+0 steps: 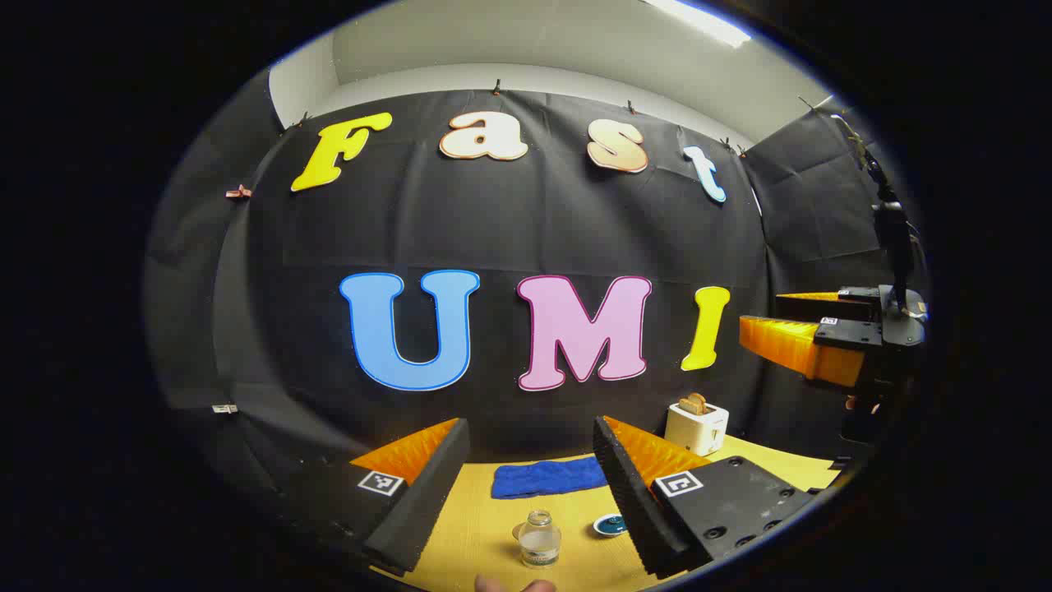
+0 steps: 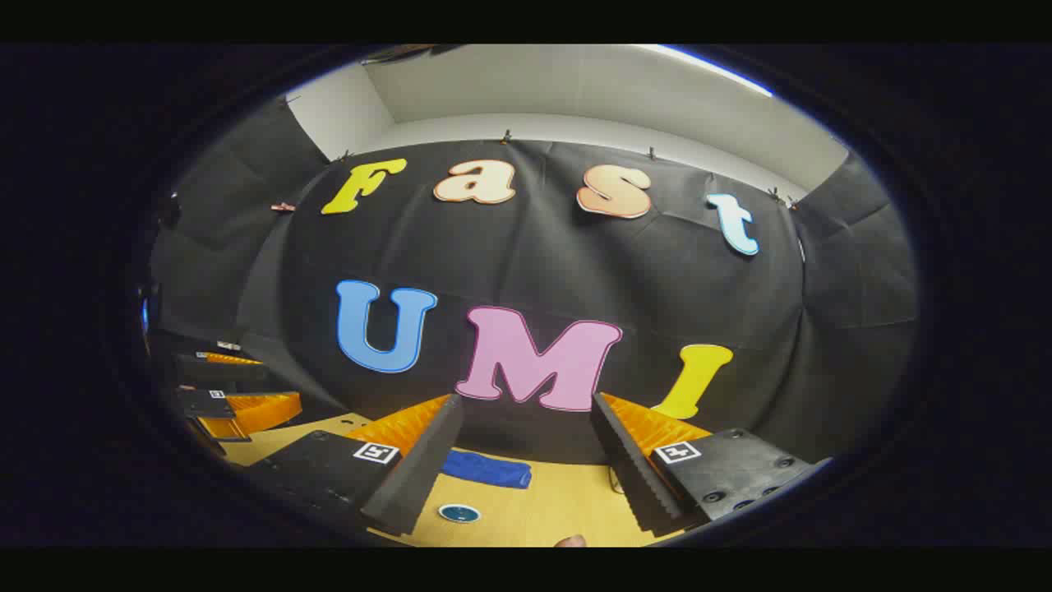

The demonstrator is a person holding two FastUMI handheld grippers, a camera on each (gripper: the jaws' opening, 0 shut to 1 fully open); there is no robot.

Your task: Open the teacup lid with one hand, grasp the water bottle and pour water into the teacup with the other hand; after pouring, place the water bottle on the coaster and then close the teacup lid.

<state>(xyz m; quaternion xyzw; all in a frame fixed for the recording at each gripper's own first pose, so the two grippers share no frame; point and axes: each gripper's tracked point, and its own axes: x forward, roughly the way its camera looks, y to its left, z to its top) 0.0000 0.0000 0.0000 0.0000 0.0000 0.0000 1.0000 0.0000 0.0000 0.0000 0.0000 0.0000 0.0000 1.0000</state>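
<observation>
Yellow table [image 1: 485, 526]: unreadable-label water bottle [image 1: 539, 538] between left gripper [image 1: 526, 493] fingers [image 1: 427, 485].

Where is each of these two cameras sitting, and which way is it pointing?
Left gripper view: rides on the left tongs, facing the black back wall over a yellow table; its own open fingers frame a small glass bottle, and the right tongs hang at the right edge.
Right gripper view: rides on the right tongs, facing the same wall; its own open fingers show, with the left tongs at the left edge.
Shared: the blue cloth, the small round teal coaster, and the table.
</observation>
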